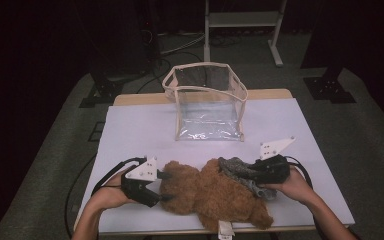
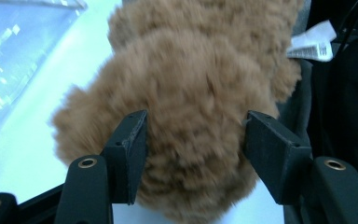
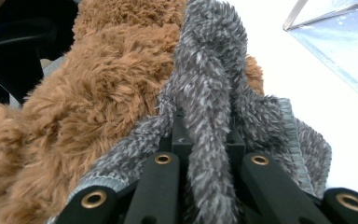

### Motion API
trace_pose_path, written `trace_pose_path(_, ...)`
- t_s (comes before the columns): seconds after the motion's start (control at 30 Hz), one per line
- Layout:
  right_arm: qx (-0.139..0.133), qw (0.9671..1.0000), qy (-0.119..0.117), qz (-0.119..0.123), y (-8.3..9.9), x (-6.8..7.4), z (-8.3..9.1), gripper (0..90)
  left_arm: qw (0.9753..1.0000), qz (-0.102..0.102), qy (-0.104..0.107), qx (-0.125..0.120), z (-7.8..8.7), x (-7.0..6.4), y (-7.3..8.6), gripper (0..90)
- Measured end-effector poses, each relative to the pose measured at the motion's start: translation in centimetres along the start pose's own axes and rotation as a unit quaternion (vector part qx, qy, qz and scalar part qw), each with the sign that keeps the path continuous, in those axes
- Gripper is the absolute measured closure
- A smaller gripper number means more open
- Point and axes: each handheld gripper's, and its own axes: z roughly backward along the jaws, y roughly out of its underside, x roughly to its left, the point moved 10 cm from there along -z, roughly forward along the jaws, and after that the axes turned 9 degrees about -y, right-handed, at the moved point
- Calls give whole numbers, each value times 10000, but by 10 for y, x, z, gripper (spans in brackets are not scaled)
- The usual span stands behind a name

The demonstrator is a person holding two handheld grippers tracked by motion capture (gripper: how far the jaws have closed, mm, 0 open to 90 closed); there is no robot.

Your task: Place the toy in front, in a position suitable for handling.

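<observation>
A brown plush bear [image 1: 215, 192] lies along the front of the white table [image 1: 140, 130]. My left gripper [image 1: 166, 186] is open, its jaws on either side of the bear's rounded left end [image 2: 191, 70] with fur bulging between them [image 2: 200, 158]. A grey fuzzy cloth [image 1: 234, 166] lies over the bear's right part. On that cloth [image 3: 209, 60] my right gripper [image 1: 252, 172] is shut, the fabric bunched between and over its jaws [image 3: 209, 135]. Brown fur [image 3: 98, 84] lies just left of the cloth.
A clear plastic bag with beige trim [image 1: 200, 65] stands open at the middle back of the table; its wall also shows as the bag [image 2: 9, 51] and the bag [image 3: 335, 42]. A white tag [image 1: 225, 229] hangs from the bear at the table's front edge.
</observation>
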Motion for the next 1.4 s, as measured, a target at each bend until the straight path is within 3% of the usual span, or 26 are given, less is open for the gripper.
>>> trace_pose_path(0.27,-266,9996,46,68,1,16,16,807,9998,107,-84,-109,-21,3,-5,424)
trace_pose_path(0.5,-486,9986,184,3,30,40,39,806,9996,230,-86,-110,-25,6,-8,427)
trace_pose_path(0.67,-542,9983,198,-17,44,52,32,806,9992,335,-16,-220,-28,5,-10,427)
trace_pose_path(0.97,-460,9986,270,-40,24,20,19,807,9976,443,220,-477,-41,0,-19,422)
trace_pose_path(1.23,-445,9986,254,-119,6,-9,22,806,9977,360,111,-562,-62,-1,-44,422)
trace_pose_path(1.33,-326,9991,265,-25,-5,-12,21,806,9984,271,34,-493,-70,-1,-52,419)
trace_pose_path(1.4,-268,9993,218,131,-16,-5,16,806,9987,201,13,-462,-73,-3,-56,418)
